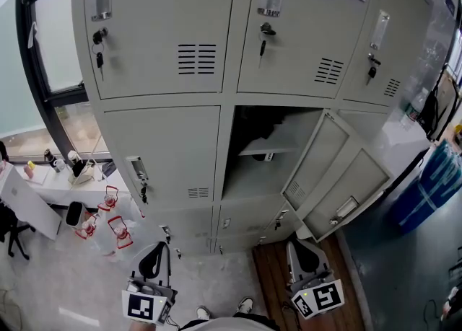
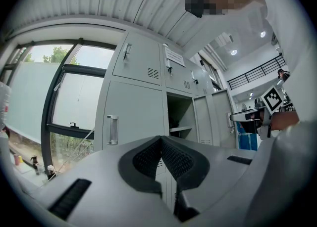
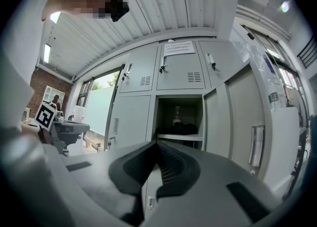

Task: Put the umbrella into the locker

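The grey locker bank (image 1: pixel 166 142) fills the head view. One middle locker (image 1: pixel 268 151) stands open, its door (image 1: pixel 317 162) swung out to the right. In the right gripper view a black bundle (image 3: pixel 181 129), apparently the folded umbrella, lies on that locker's shelf (image 3: pixel 179 136). My left gripper (image 1: pixel 153 259) is low in the head view, in front of the closed lockers, with its jaws (image 2: pixel 161 140) shut and holding nothing. To its right, my right gripper (image 1: pixel 306 256) faces the open locker from a distance, also shut (image 3: pixel 157 145) and holding nothing.
A second, lower door (image 1: pixel 355 194) hangs open at the right. Keys (image 1: pixel 99 47) dangle from the upper locker doors. A window (image 1: pixel 58 48) and a white desk (image 1: pixel 43 185) are at left, red wire frames (image 1: pixel 115 228) on the floor, and blue water jugs (image 1: pixel 433 182) at right.
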`<action>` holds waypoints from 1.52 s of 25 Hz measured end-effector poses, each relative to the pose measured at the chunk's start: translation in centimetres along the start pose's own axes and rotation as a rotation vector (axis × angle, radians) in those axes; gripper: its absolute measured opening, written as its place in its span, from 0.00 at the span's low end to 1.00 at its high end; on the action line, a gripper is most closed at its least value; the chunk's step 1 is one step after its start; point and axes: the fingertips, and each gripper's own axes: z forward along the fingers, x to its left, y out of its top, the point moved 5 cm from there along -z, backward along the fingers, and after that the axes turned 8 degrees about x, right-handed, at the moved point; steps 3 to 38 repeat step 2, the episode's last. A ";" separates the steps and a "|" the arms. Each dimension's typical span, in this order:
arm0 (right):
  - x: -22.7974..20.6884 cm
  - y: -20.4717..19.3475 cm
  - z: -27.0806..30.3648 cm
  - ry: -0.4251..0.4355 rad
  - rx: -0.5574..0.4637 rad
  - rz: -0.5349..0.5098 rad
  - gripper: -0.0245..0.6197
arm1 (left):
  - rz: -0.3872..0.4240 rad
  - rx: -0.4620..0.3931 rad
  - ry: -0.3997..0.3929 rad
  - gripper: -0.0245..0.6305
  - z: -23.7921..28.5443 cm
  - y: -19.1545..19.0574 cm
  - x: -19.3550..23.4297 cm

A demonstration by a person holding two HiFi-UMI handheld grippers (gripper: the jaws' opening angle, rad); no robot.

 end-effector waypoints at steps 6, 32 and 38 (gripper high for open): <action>0.4 -0.1 0.0 -0.006 0.004 -0.008 0.06 | 0.000 0.003 0.000 0.07 -0.2 -0.1 0.3; 0.4 -0.1 0.0 -0.006 0.004 -0.008 0.06 | 0.000 0.003 0.000 0.07 -0.2 -0.1 0.3; 0.4 -0.1 0.0 -0.006 0.004 -0.008 0.06 | 0.000 0.003 0.000 0.07 -0.2 -0.1 0.3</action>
